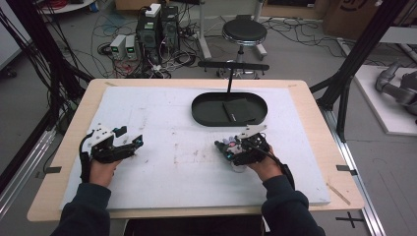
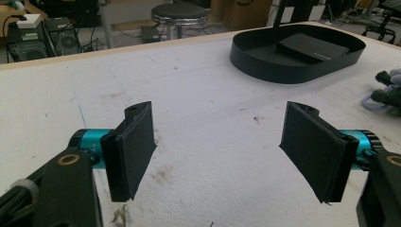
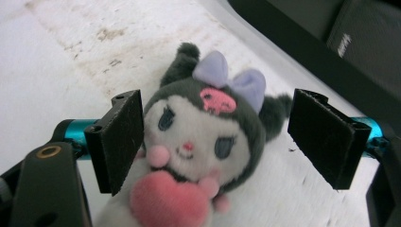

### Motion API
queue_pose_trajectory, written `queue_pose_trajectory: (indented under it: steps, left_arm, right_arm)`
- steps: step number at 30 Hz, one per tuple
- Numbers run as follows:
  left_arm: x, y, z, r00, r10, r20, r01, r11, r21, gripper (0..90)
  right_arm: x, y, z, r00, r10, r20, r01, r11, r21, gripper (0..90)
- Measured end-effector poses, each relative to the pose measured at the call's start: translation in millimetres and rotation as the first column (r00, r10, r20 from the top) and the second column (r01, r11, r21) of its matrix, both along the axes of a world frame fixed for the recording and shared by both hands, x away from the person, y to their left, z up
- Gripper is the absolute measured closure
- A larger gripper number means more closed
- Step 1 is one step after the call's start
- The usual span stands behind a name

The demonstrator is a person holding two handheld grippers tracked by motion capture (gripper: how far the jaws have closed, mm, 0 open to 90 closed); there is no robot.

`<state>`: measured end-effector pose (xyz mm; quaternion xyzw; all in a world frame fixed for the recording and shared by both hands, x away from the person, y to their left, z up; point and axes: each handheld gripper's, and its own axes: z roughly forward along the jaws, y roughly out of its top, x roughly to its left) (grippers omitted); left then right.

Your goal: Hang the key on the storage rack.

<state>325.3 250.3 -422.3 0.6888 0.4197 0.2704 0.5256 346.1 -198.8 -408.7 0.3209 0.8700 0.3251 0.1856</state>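
Both of my grippers sit spread apart on the white table [image 1: 162, 113]: the left gripper [image 2: 222, 151] empty at near left, the right gripper [image 3: 220, 137] straddling a plush toy [image 3: 198, 142] near the black tray [image 1: 201, 110].

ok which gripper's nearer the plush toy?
Right. The plush toy lies on the white mat between the open jaws of the right gripper. The left gripper is open too, well off across the mat at the person's left side.
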Motion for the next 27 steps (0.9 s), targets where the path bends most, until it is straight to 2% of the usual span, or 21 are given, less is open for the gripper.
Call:
queue_pose_trajectory:
  steps: [3,4,5,7,10,12,14,15,17,19,23,27]
  left_arm:
    - [0.3,-0.2,0.1,1.0,-0.002,0.002,0.002,1.0,0.0,26.3]
    - [0.3,-0.2,0.1,1.0,-0.003,0.001,0.003,1.0,0.001,26.3]
    - [0.3,-0.6,0.1,1.0,-0.005,-0.001,0.005,1.0,0.001,26.3]
    - [0.4,-0.9,0.0,1.0,-0.006,0.0,0.006,1.0,0.002,26.3]
    - [0.4,-0.3,0.2,1.0,-0.002,0.003,0.002,1.0,0.0,26.3]
    - [0.5,0.5,0.2,1.0,0.001,0.001,-0.001,1.0,-0.001,26.3]
    - [0.5,0.3,0.2,1.0,-0.001,0.0,0.001,1.0,0.002,26.3]
    - [0.4,0.0,0.2,1.0,-0.001,0.001,0.001,1.0,0.002,26.3]
    - [0.3,-0.1,0.2,1.0,-0.004,0.0,0.004,1.0,0.003,26.3]
    - [0.1,-0.1,0.3,1.0,-0.002,0.0,0.002,1.0,-0.001,26.3]
    - [0.3,0.4,0.1,1.0,-0.002,-0.002,0.002,1.0,0.0,26.3]
    - [-0.1,0.6,0.3,1.0,-0.004,-0.001,0.004,1.0,-0.001,26.4]
  right_arm:
    - [-4.5,0.9,-9.4,0.9988,-0.041,-0.028,0.04,0.999,-0.017,19.8]
    - [-5.7,0.5,-12.7,0.9956,-0.073,-0.059,0.074,0.997,0.017,19.8]
    - [-5.7,0.1,-14.2,0.9948,-0.081,-0.062,0.083,0.996,0.028,19.8]
    - [-7.5,2.6,-15.0,0.9941,-0.092,-0.057,0.094,0.995,0.024,20.1]
    - [-11.9,6.1,-12.3,0.9959,-0.088,-0.021,0.088,0.996,0.003,26.2]
    - [-13.6,7.9,-11.1,0.9945,-0.104,-0.006,0.104,0.995,0.007,25.5]
    - [-13.6,11.7,-13.3,0.9949,-0.1,-0.016,0.1,0.995,0.003,20.7]
    - [-14.1,14.6,-15.3,0.9946,-0.099,-0.029,0.099,0.995,-0.012,20.3]
    - [-13.9,18.0,-19.0,0.9948,-0.099,-0.023,0.098,0.994,-0.048,20.6]
    - [-12.2,17.2,-20.7,0.9937,-0.11,-0.021,0.108,0.991,-0.073,26.1]
    - [-6.7,8.8,-19.7,0.9885,-0.126,-0.084,0.125,0.992,-0.018,31.1]
    - [-5.0,4.7,-15.9,0.9923,-0.095,-0.08,0.094,0.996,-0.01,34.5]
